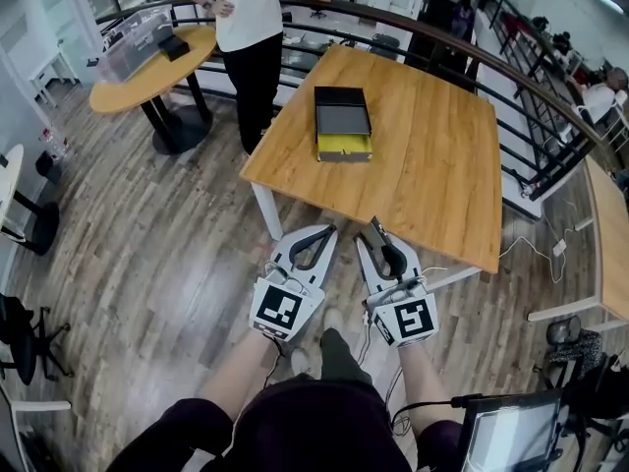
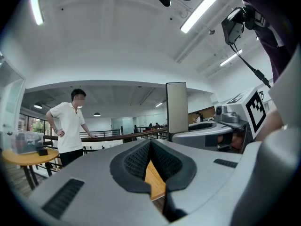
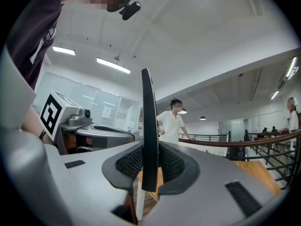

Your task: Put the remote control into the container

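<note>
Remote control (image 1: 376, 233) shows in the head view as a dark bar sticking out of the front of the right tongs (image 1: 381, 246), which are clamped on it. The left tongs (image 1: 329, 231) are just beside them, tips together with nothing between. Both are held low in front of the person's body over the plank floor (image 1: 147, 264), just short of the near edge of the wooden bench (image 1: 432, 165). Both forearms reach forward from the bottom of the view, and the marker cubes face up. The tongs point towards the bench and angle slightly towards each other. On the bench, well apart from the tongs, lies the container (image 1: 343, 116), a dark box with a yellow front end. A person in a white shirt (image 1: 246, 8) stands beyond the far side of the bench, next to a round table (image 1: 147, 77).

In the left gripper view the left tongs (image 2: 150, 145) are tilted upward. Their dark pads meet at the tips, and only a strip of the bench (image 2: 154, 180) shows in the gap behind them. The right tongs (image 2: 207, 128) lie close at the right.

In the right gripper view the right tongs (image 3: 150, 152) also tilt upward. The remote control (image 3: 149, 126) stands upright and edge-on between the ribbed pads, which press on both its sides. Its upper part rises well above them.
</note>
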Demonstrator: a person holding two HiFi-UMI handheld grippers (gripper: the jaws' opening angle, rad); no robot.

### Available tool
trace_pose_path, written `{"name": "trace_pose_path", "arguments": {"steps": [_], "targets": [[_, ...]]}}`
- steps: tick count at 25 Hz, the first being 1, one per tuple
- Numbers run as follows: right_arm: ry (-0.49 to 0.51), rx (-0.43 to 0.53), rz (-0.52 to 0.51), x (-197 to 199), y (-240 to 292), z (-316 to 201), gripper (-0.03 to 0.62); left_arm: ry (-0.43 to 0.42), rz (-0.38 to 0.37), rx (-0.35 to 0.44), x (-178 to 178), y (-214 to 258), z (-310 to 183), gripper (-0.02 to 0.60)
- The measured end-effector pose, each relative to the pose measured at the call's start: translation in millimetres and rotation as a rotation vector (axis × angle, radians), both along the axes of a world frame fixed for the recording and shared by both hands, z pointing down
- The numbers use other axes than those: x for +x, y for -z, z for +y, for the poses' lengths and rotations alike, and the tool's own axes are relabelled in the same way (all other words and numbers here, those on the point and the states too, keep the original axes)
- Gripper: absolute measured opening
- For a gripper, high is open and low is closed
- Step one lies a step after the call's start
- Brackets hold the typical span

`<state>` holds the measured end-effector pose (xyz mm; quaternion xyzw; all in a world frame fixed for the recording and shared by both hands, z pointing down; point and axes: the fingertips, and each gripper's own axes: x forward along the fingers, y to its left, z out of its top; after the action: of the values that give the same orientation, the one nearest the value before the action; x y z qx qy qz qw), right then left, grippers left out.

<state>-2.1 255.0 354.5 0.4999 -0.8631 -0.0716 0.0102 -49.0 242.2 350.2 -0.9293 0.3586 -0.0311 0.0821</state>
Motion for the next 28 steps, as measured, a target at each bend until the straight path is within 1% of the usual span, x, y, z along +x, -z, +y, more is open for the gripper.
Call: {"name": "trace_pose_path", "arguments": {"steps": [8, 14, 20, 28], "targets": [[0.025, -0.018, -0.008, 18, -13, -82, 0.097, 0.017, 0.005, -0.019, 21, -11, -81, 0.008], [0.046, -0.012, -0.009, 43, 1, -150, 0.097, 0.048, 0.009, -0.021, 44, -1, -147, 0.009], [0.070, -0.010, -0.011, 63, 7, -188, 0.097, 0.075, 0.005, -0.026, 64, 3, -187, 0.009], [0.086, -0.015, -0.012, 74, 3, -220, 0.097, 0.099, -0.010, -0.026, 72, 2, -219, 0.009]]}}
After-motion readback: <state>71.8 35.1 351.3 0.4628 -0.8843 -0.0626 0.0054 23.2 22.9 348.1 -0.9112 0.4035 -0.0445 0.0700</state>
